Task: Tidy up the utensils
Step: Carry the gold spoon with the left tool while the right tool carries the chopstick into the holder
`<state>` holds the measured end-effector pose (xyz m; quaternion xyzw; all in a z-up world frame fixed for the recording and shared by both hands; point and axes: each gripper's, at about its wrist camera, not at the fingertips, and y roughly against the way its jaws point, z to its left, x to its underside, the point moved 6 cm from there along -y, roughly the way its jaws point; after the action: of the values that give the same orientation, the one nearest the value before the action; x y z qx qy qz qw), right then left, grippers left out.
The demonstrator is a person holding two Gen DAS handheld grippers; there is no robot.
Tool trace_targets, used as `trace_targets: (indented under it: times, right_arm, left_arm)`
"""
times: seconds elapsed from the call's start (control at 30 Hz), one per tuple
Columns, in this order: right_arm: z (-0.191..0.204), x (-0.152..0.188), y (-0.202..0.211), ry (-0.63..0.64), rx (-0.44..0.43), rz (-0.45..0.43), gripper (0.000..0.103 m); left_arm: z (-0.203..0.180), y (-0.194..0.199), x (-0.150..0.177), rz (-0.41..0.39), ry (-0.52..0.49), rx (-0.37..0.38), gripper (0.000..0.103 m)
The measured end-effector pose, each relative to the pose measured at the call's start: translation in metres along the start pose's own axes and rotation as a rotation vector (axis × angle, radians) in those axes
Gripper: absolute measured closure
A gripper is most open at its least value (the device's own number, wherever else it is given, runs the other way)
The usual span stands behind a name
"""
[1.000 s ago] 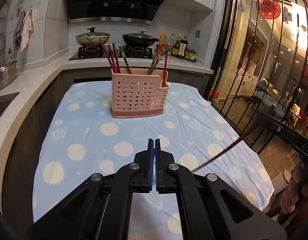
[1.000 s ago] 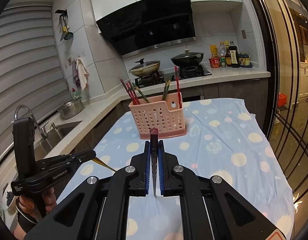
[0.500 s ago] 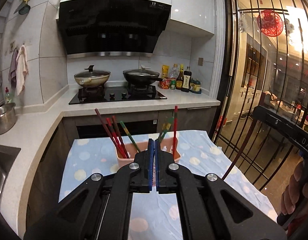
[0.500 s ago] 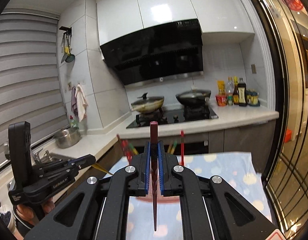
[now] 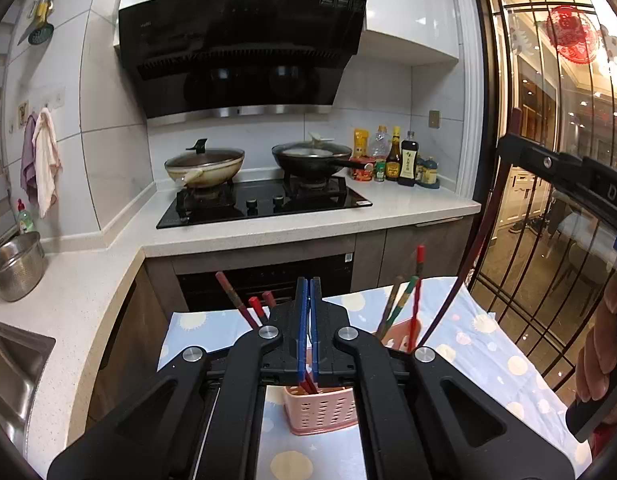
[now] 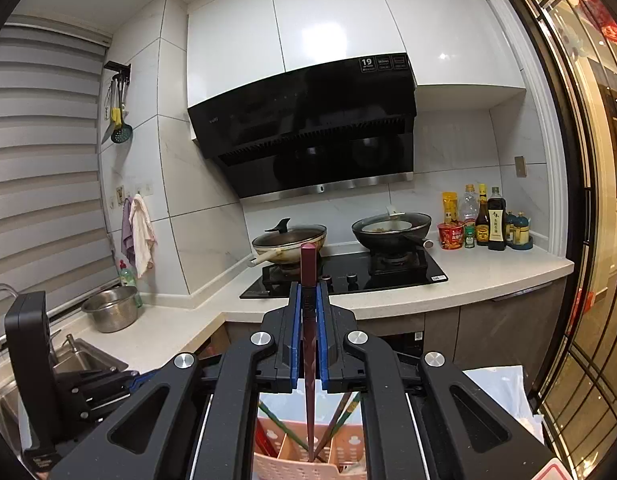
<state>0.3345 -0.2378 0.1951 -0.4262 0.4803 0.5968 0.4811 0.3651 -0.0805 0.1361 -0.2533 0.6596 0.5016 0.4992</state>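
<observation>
**Ana:** Chopsticks first: where are they?

**Ben:** Most stand in the pink perforated holder [image 5: 320,410] on the table, which is covered by a pale blue cloth with yellow dots [image 5: 484,344]. In the left wrist view, red-tipped sticks [image 5: 254,308] lean out to the left of the holder, and a green-and-brown pair [image 5: 396,300] plus a tall red one [image 5: 418,292] rise on its right side. One more, a dark maroon chopstick [image 6: 308,344], is in the right gripper [image 6: 308,344].

**Ana:** How is it held?

**Ben:** The blue-padded fingers [image 6: 294,340] are pressed against it from both sides. It runs nearly upright, its square top end poking above the fingers, its thin tip reaching down over the holder's compartments. Whether the tip is already inside a compartment or just above it, I cannot tell.

**Ana:** And the left gripper [image 5: 308,332]?

**Ben:** Its fingers are pressed together, blue pads meeting, with nothing between them. It sits above the near side of the holder, hiding much of it.

**Ana:** Can each gripper see the other?

**Ben:** Yes. The left wrist view shows the right one's black body at the right edge, with a person's hand [image 5: 600,344] around its grip and the maroon stick slanting down toward the holder. The right wrist view shows the left one's black body low on the left.

**Ana:** Anything behind?

**Ben:** A black cooktop [image 5: 264,202] with two lidded pans, a range hood [image 5: 240,48] above, sauce bottles [image 5: 400,158] to the right, a steel bowl [image 5: 16,264] beside the sink.
</observation>
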Motion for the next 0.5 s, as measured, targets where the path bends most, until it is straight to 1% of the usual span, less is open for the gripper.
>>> trace_targets:
  times: [0.1, 0.23, 0.5]
  right_arm:
    - [0.002, 0.007, -0.017, 0.003, 0.002, 0.021, 0.096]
    - [0.0, 0.026, -0.038, -0.003, 0.004, 0.07, 0.096]
    - [-0.006, 0.065, -0.059, -0.014, 0.011, 0.164, 0.096]
  left_arm:
    - [0.007, -0.011, 0.007, 0.02, 0.005, -0.002, 0.102]
    - [0.012, -0.023, 0.018, 0.043, 0.003, -0.006, 0.102]
    - [0.011, -0.037, 0.032, 0.076, 0.01, 0.004, 0.102]
